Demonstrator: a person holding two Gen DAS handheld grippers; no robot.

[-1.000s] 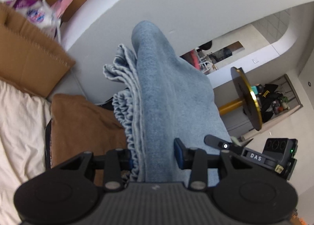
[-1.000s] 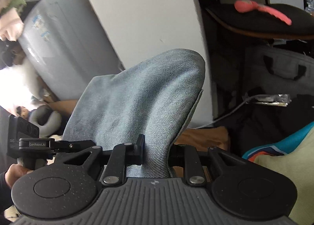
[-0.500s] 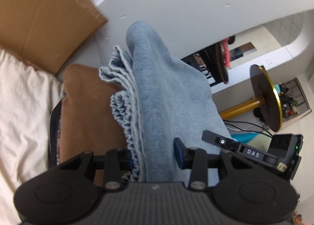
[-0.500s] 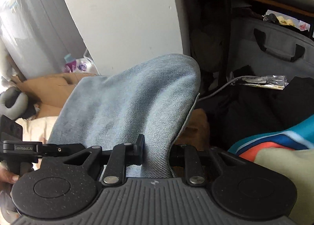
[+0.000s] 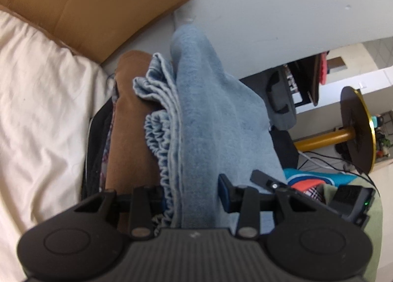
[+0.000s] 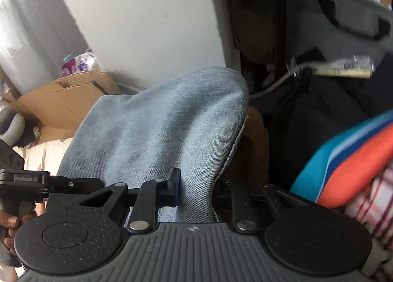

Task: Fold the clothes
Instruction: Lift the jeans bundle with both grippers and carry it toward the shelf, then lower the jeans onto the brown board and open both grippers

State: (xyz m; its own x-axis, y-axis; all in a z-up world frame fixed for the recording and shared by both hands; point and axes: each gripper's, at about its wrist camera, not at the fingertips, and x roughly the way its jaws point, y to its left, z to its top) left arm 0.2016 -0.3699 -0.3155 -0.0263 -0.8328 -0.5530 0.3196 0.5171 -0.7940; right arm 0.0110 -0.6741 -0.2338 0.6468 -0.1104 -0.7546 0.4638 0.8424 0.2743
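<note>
Cream bedding (image 5: pixel 36 110): at far left of the left wrist view, wrinkled, beside the cardboard (image 5: pixel 93 4).
Brown garment (image 5: pixel 132 139): lies flat between the bedding and my load; it fills more of the view than a second ago.
Left gripper (image 5: pixel 194 196): my fingers are clamped on the blue denim garment (image 5: pixel 216 122), on its bunched, ruffled edge.
Right gripper (image 6: pixel 196 191): my fingers are clamped on a flatter fold of the same denim.
Denim position: hanging folded between both grippers, above the brown garment; contact not confirmed.
Striped clothes (image 6: pixel 343 164): at right, near my right gripper.
Change: both views have dropped; the wall has receded and the pile has come closer.
Meaning: I judge the folded denim is being lowered onto the stack; release follows once it rests flat.
</note>
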